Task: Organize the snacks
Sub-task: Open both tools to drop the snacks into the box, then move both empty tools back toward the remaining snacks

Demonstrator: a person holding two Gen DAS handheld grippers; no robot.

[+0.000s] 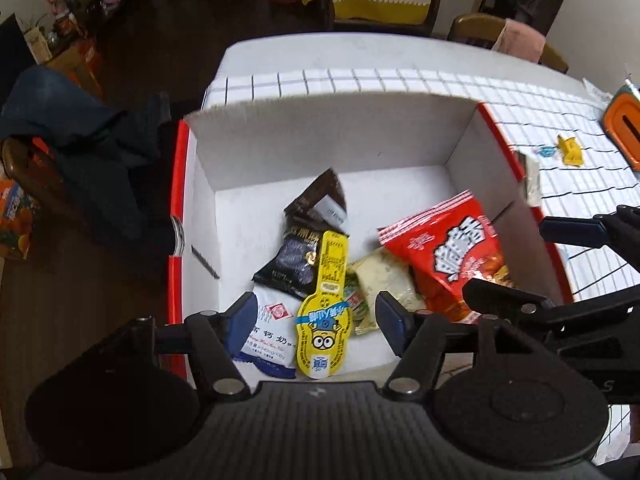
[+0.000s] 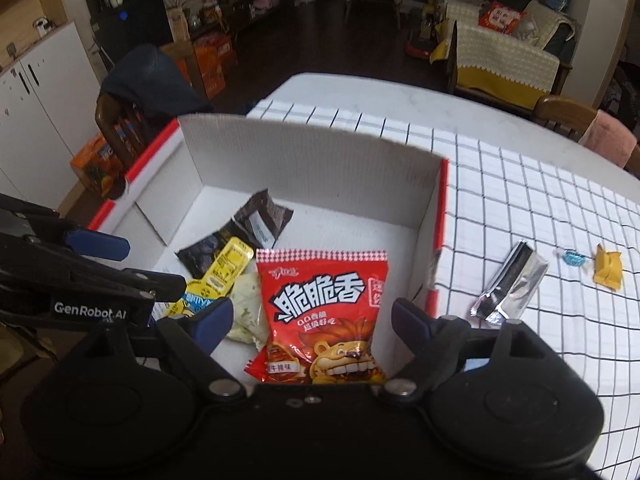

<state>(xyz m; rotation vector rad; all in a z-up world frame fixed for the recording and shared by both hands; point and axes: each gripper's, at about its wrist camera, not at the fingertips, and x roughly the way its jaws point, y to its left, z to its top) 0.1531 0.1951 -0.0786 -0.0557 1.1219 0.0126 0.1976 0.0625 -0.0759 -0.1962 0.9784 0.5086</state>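
**Inspector:** Your work surface is a table under a white cloth with a dark grid (image 2: 520,208), in a living room with a dark floor; a chair draped with dark clothing (image 2: 148,76) stands at the far left.

**Operator:** And the grippers?

**Inspector:** Both point steeply down into the open cardboard box (image 2: 320,160). Your left gripper (image 1: 316,320) stands with jaws wide apart and nothing pressed between the pads. Your right gripper (image 2: 312,320) is the same, jaws well spread, clear of the packet below.

**Operator:** The snacks?

**Inspector:** The red snack bag (image 2: 320,312) lies flat on the box floor near the right wall, long axis running from you toward the far wall, print upright to you. The yellow packet (image 1: 326,308) lies beside it to the left, long axis likewise, overlapping a black packet (image 1: 292,260). A silver pouch (image 2: 508,284) sits outside on the cloth, apparently tilted toward the box.
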